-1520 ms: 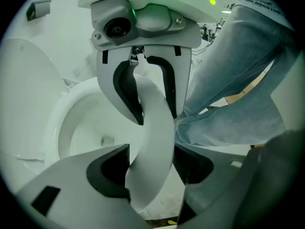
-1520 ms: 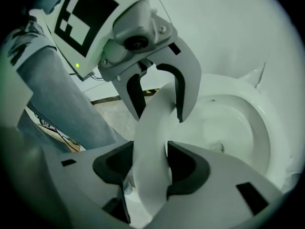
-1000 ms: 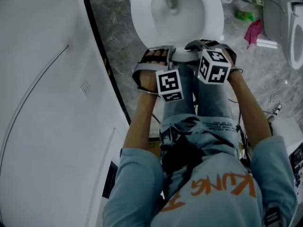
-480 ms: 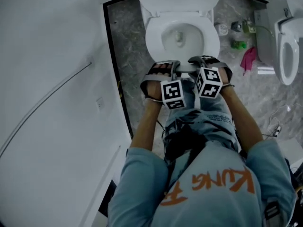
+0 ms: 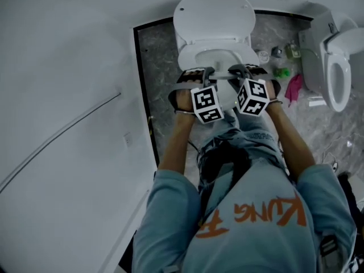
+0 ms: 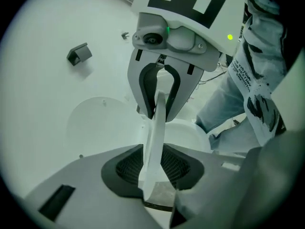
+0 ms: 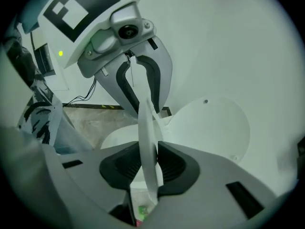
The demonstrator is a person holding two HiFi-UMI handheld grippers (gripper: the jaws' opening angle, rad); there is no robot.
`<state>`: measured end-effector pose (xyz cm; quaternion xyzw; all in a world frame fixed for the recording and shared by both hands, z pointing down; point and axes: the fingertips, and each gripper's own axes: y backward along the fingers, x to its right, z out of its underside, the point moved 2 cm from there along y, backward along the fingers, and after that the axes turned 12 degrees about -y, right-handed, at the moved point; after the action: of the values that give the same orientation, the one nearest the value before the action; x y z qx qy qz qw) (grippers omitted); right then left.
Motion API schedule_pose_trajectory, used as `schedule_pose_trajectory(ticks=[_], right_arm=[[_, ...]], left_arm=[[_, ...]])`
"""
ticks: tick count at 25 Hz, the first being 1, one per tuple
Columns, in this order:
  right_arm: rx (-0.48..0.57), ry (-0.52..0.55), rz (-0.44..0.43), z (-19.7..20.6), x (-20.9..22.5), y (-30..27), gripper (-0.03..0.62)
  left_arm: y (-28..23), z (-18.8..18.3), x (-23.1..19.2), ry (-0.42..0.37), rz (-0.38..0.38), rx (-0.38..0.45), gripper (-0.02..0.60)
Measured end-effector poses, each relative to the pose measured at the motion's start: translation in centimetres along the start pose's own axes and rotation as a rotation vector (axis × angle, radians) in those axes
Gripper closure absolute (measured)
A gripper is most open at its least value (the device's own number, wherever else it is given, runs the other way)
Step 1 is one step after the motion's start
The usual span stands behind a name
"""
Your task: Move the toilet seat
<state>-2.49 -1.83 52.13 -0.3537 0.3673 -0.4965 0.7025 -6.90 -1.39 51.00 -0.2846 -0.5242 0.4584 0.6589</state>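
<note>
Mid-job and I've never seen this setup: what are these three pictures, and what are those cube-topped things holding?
No robot arm here: a person stands over a toilet, a hand-held two-jaw gripper in each hand; the marker cubes are part of them. The wide picture comes from a head camera looking down. The other two come from cameras riding on the left gripper and the right gripper, looking along their jaws. Both pairs of jaws have just been closing and now clamp the toilet seat, lifted at its front edge; the lid stands up behind. A pink cloth lies on the floor to the right.
</note>
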Motion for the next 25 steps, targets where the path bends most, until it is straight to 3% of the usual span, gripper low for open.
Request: schedule_pose_trajectory(ticks=[10, 17, 25], right_arm=[[0.051, -0.052, 0.129, -4.4, 9.9, 1.8, 0.526], [0.101, -0.114, 0.15, -5.6, 15.0, 2.1, 0.514], [0.126, -0.072, 0.135, -6.1, 21.2, 1.7, 0.513]], left_arm=[[0.4, 0.9, -10.9, 0.083, -0.182, -0.048, 0.503], [-0.7, 1.2, -15.8, 0.08, -0.202, -0.036, 0.486], [-3.1, 2.0, -21.3, 0.112, -0.19, -0.06, 0.476]])
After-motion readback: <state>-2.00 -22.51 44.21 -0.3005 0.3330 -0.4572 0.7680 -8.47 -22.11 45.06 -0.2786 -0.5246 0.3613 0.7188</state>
